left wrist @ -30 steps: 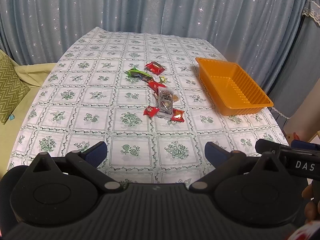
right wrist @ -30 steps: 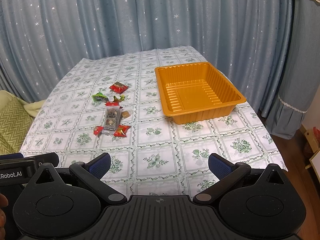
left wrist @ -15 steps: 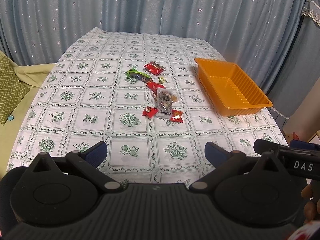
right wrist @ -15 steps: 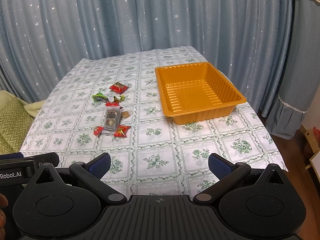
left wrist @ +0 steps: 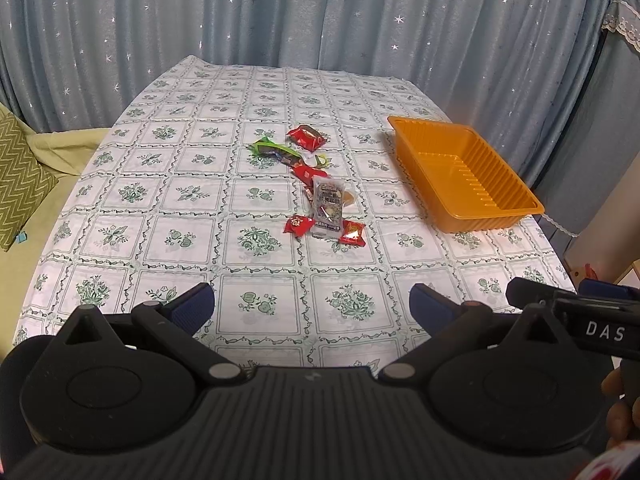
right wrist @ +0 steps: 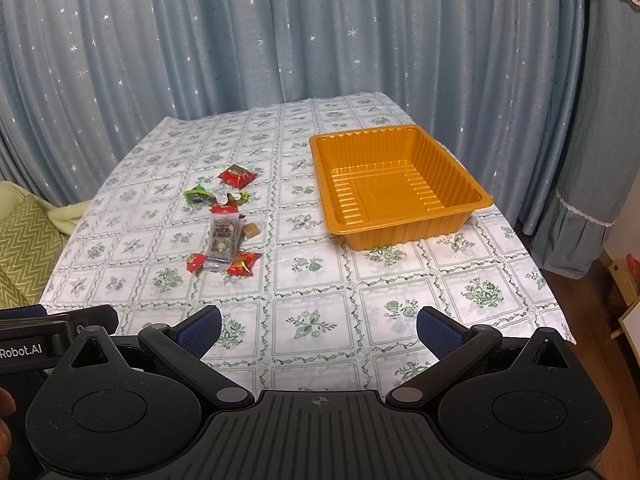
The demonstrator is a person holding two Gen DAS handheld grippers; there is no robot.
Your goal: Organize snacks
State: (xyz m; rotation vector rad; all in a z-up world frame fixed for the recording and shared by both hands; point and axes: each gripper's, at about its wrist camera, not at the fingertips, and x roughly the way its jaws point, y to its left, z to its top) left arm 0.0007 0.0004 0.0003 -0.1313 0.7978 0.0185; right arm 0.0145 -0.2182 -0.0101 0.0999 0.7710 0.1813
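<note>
Several wrapped snacks lie in a loose cluster mid-table: a clear long packet (left wrist: 327, 205) (right wrist: 223, 240), small red packets (left wrist: 298, 225) (right wrist: 243, 263), a larger red packet (left wrist: 306, 137) (right wrist: 237, 176) and a green wrapper (left wrist: 272, 149) (right wrist: 197, 195). An empty orange tray (left wrist: 500, 222) (right wrist: 404, 232) stands to their right. My left gripper (left wrist: 312, 307) hovers open over the near table edge, well short of the snacks. My right gripper (right wrist: 318, 323) is also open and empty, near the front edge. The right gripper's body (left wrist: 576, 316) shows at the left view's right side.
A floral tablecloth (left wrist: 184, 240) (right wrist: 400, 304) covers the table. Blue starred curtains (left wrist: 320, 16) (right wrist: 320, 32) hang behind. A green zigzag cushion (left wrist: 20, 176) (right wrist: 20, 248) sits left of the table. The table edge drops off right of the tray.
The left view has shifted very slightly, so the snacks and tray sit a touch lower and left. The right view is unchanged. Both grippers stay open.
</note>
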